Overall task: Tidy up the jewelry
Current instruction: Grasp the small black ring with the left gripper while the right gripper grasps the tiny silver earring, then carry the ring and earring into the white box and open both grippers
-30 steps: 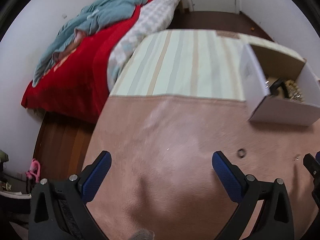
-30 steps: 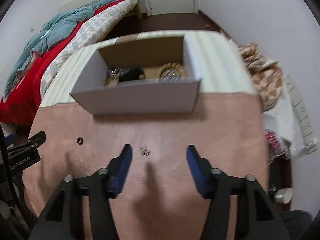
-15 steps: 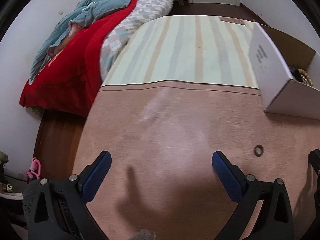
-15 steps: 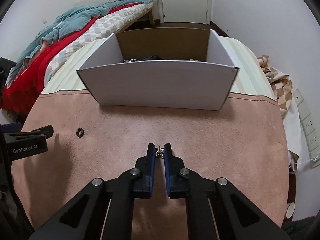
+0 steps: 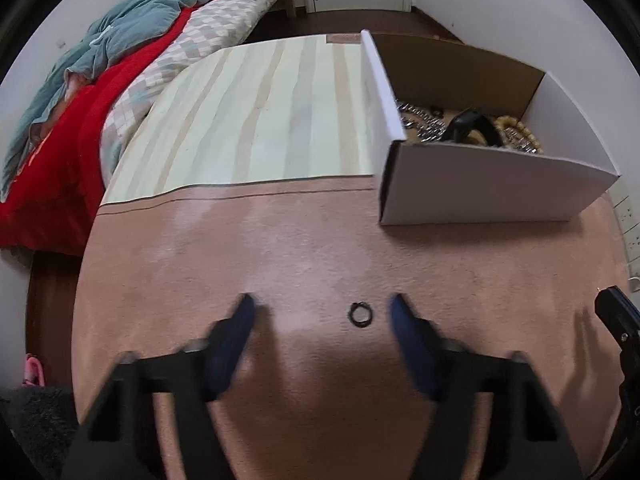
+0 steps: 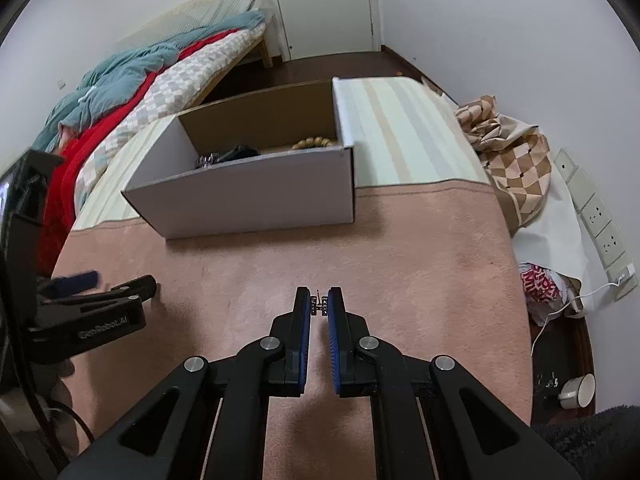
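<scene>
A small dark ring (image 5: 360,314) lies on the pink cloth (image 5: 320,248) between the blue pads of my open left gripper (image 5: 322,310), nearer the right pad. My right gripper (image 6: 319,306) is shut on a small silver earring (image 6: 319,307) and holds it above the cloth. The white cardboard box (image 5: 492,184) stands behind, open on top, with a silver chain (image 5: 424,122), a black piece (image 5: 474,124) and a wooden bead bracelet (image 5: 516,128) inside. The box also shows in the right wrist view (image 6: 256,196), ahead and left of my right gripper.
A striped cloth (image 5: 260,120) covers the table's far half. A bed with red and teal covers (image 5: 100,80) stands at the left. A checked cloth (image 6: 516,152), wall sockets (image 6: 600,216), a bag (image 6: 540,284) and a cup (image 6: 578,390) lie at the right.
My right gripper has shut on the earring and lifted it off the cloth. My left gripper has moved right, over the dark ring, and its jaws have narrowed.
</scene>
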